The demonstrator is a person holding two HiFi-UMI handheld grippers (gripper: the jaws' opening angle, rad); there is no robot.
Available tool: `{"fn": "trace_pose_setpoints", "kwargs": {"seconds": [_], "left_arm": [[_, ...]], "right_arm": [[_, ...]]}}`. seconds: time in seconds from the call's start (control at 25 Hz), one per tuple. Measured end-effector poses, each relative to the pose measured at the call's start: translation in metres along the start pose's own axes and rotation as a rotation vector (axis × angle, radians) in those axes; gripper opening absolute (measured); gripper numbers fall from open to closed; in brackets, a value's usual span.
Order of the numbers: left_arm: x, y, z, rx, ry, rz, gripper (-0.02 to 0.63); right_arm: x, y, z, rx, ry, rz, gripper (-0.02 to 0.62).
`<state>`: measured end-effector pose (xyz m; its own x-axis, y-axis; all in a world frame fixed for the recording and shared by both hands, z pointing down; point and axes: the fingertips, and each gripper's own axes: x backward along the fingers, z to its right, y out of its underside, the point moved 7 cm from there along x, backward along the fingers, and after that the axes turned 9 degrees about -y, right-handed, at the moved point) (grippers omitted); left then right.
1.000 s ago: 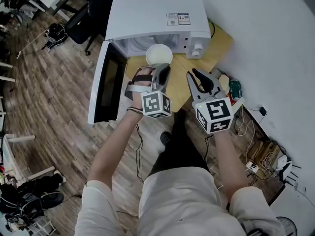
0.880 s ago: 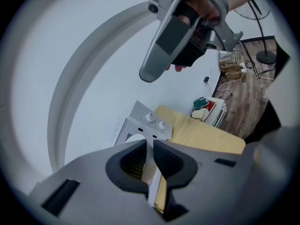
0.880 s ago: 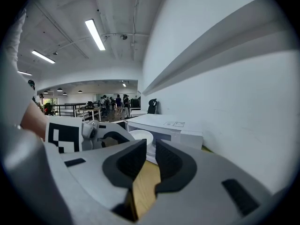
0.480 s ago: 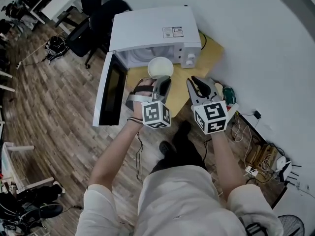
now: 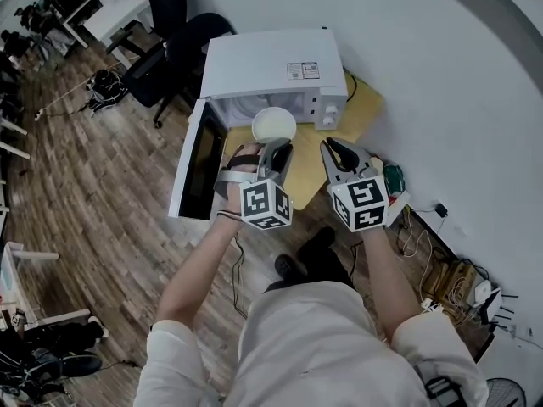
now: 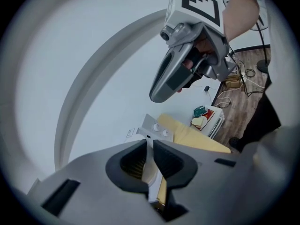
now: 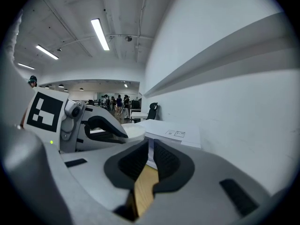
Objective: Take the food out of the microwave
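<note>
Bowl (image 5: 274, 124), likely light, rigid, breakable and spill-prone, clamped at its 6 o'clock rim by left tongs (image 5: 277, 146); right tongs (image 5: 333, 148) together, empty.

The microwave (image 5: 271, 62) and bowl (image 5: 274, 124) are white, the table (image 5: 363, 108) pale yellow wood, the floor (image 5: 93, 176) brown planks, the chair (image 5: 182, 36) black.

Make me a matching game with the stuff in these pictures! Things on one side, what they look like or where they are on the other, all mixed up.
Things:
1. microwave door
2. bowl
3. table
4. office chair

Descriptions:
A. black, on the floor
B. yellowish wood
C. swung open
D. at the tip of the left gripper

Pairs: 1-C, 2-D, 3-B, 4-A
</note>
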<state>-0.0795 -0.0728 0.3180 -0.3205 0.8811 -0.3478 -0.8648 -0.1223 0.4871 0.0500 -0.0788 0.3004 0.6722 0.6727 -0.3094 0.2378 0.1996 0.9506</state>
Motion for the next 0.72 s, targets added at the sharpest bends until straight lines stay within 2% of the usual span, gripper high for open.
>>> {"fn": "trace_pose_setpoints", "kwargs": {"seconds": [0.72], "left_arm": [[0.032,-0.019,-0.033,0.041,-0.041,0.000,0.041]], "right_arm": [[-0.003,-0.025,-0.020,0.033,-0.061,0.035,0.000]]}}
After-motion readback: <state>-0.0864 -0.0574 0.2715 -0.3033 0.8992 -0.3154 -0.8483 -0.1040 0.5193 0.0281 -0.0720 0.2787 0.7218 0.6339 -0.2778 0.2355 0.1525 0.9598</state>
